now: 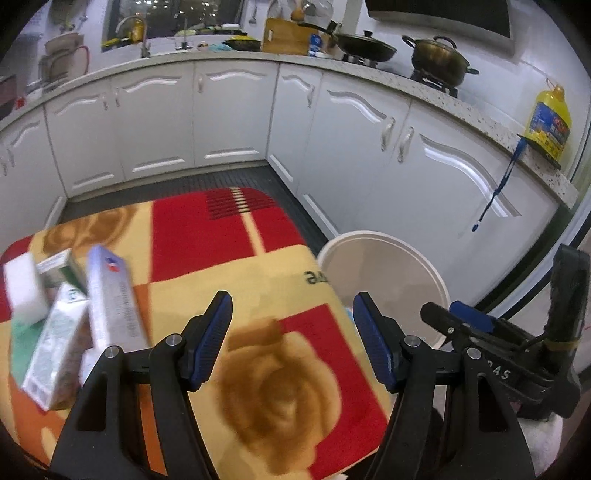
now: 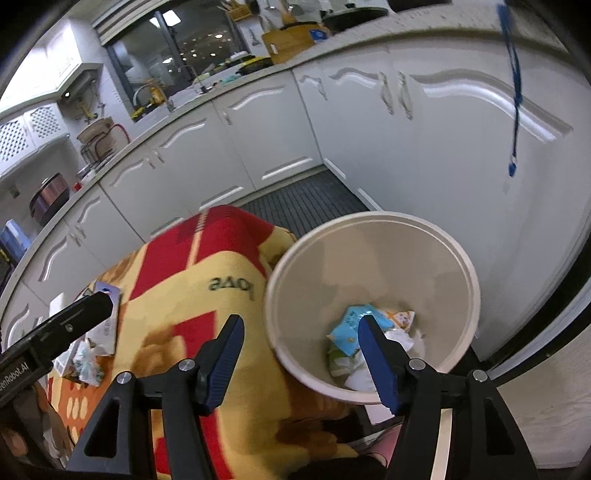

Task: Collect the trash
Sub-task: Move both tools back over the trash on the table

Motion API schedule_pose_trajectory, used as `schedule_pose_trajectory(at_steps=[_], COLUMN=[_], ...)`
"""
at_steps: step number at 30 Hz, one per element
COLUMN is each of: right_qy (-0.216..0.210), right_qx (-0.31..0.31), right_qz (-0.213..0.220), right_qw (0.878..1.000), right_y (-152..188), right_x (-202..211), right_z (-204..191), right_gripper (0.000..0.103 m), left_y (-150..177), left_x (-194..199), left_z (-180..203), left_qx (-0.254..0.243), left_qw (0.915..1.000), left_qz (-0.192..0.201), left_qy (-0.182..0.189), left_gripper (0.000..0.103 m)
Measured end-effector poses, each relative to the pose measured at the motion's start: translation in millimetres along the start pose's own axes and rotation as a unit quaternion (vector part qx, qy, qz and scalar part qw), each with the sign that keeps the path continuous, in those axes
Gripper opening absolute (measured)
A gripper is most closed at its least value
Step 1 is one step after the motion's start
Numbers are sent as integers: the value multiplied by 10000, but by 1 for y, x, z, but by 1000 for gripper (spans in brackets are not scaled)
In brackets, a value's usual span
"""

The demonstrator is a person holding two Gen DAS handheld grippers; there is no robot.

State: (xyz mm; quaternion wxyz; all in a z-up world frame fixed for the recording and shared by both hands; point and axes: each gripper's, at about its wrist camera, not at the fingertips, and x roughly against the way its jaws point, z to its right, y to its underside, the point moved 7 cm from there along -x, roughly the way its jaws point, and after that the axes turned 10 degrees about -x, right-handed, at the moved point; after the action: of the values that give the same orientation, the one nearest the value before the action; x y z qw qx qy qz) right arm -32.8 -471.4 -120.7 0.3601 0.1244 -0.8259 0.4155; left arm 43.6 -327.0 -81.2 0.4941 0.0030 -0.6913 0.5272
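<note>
A white trash bin (image 2: 461,273) stands by the right edge of a table under a red and yellow blanket (image 2: 207,306). Crumpled wrappers (image 2: 351,332) lie at its bottom. My right gripper (image 2: 301,334) is open and empty, with its right finger over the bin's mouth. My left gripper (image 1: 291,314) is open and empty above the blanket (image 1: 258,295). Several small cartons (image 1: 110,302) and a white block (image 1: 22,284) stand at the table's left. The bin (image 1: 424,266) shows to the right, with the right gripper (image 1: 458,317) beside it.
White kitchen cabinets (image 1: 229,118) wrap around the back and right. The counter holds pots (image 1: 439,55), a cutting board (image 1: 284,35) and a yellow oil bottle (image 1: 548,122). A blue lanyard (image 1: 498,184) hangs down a cabinet door. A dark mat (image 1: 221,181) covers the floor.
</note>
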Motion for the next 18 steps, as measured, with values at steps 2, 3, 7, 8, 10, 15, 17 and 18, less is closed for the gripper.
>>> schedule_pose_trajectory(at_steps=[2,3,7,8,10,15,17,18], right_qy=[-76,-106,-184,-210,-272,-399,-442,-462], right_qx=[78,125,336,370,431,596,703,754], right_qz=[34,47,41,29,1,-68,-68,-72], right_qw=[9999,9999,9993,9991,9987,9974,9965,9961], right_y=[1,2,7,8,12,19,21,22], right_x=[3,5,5,5,4,4,4,5], right_z=[-14,-20,-46,-52,-65,-93,-107,-113], right_gripper=[67,68,68,68,68,70,70,71], left_y=[3,4,10,11,14,22,25,26], left_x=[10,13,31,34,41,59,67,69], left_z=[-8,-12,-30,-33,-43,-66,-79,-83], left_qx=[18,26,-22,-27,-18,93,159,180], left_qw=[9999,9999,9990,9988,9983,9974,9971,9970], left_qz=[59,87,229,248,301,392,410,415], left_qy=[-82,-131,-375,-411,-502,-596,-619,-631], left_gripper=[67,67,67,67,67,67,67,67])
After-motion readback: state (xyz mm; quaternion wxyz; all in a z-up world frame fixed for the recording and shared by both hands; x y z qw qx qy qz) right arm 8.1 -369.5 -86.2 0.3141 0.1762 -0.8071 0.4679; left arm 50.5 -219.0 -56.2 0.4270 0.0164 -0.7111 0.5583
